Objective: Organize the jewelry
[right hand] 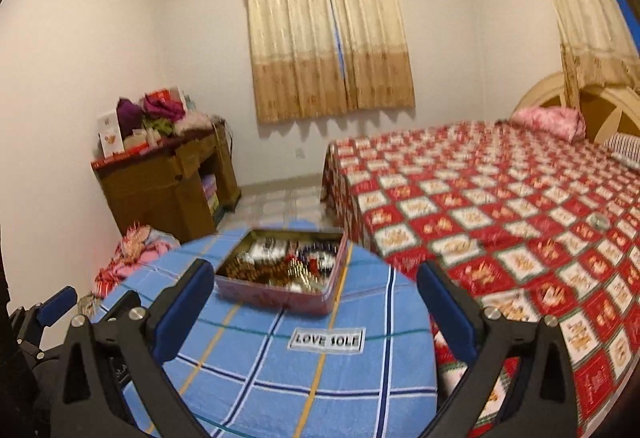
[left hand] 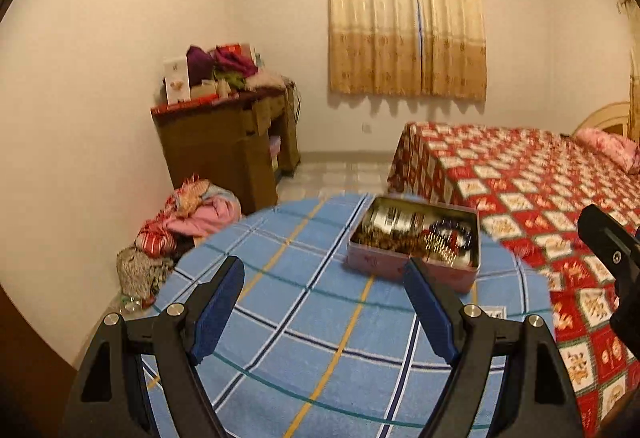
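Nearest the lens: left gripper [left hand: 324,280], blue pads spread wide, nothing between them. Same for right gripper [right hand: 316,280], released and empty, jaws at full spread. Both held above a round table [left hand: 280,338] under a blue checked cloth, both aimed slightly down at the far part of the top.

On that far part, one pink tin [left hand: 414,250], lid off, standing flat. Inside, jewelry [right hand: 280,266] in a tangle: brown beads at the left, gold pieces in the middle, dark blue beads toward the right. Too blurred for a count of pieces. None seen lying loose on the cloth.

Step in hand, as judged: hard to name, either an approach to the tin or a pull away from it. For a good pick: come in from above, close on one strand only, at a free loop and away from the tangle, lift slowly. Spare gripper against the tin wall, against sliding on the cloth.

Counts: two grippers, one tin, one table, one bed [right hand: 500,222] at the right, one pink pillow [right hand: 552,120] at its far end, one cabinet [left hand: 228,142] at the far left.
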Motion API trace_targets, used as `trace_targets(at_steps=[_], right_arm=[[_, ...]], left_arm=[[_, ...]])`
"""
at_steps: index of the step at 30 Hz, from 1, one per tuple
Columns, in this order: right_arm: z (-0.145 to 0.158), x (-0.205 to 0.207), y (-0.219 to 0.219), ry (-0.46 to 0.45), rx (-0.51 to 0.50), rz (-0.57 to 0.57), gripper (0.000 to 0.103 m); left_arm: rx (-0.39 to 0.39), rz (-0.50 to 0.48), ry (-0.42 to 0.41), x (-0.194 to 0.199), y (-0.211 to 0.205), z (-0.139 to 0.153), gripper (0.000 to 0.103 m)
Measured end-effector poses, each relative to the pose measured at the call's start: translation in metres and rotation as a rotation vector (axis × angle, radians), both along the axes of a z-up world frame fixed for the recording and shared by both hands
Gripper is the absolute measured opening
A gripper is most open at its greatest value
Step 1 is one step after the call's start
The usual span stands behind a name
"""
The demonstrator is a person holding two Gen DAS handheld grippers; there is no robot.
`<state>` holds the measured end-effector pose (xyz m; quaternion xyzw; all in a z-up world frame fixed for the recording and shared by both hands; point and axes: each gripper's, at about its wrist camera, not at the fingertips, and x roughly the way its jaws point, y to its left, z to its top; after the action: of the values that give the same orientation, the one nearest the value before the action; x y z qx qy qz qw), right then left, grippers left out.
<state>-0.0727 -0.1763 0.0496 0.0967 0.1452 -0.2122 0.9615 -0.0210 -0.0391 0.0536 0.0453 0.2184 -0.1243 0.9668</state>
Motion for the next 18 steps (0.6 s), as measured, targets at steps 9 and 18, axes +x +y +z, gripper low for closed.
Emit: trace_targets(at_steps=[9,18], right_arm=[[0.018,-0.012,0.007,-0.083,-0.031,0.002,0.103],[0.011,-0.009,0.0,-0.073,-0.006,0.001,0.103]], left_arm=[[-0.017,-0.004,-0.069,-0.008,0.001,0.018,0.083],[-0.001,0.004,-0.078,-0.006,-0.003,0.015,0.083]])
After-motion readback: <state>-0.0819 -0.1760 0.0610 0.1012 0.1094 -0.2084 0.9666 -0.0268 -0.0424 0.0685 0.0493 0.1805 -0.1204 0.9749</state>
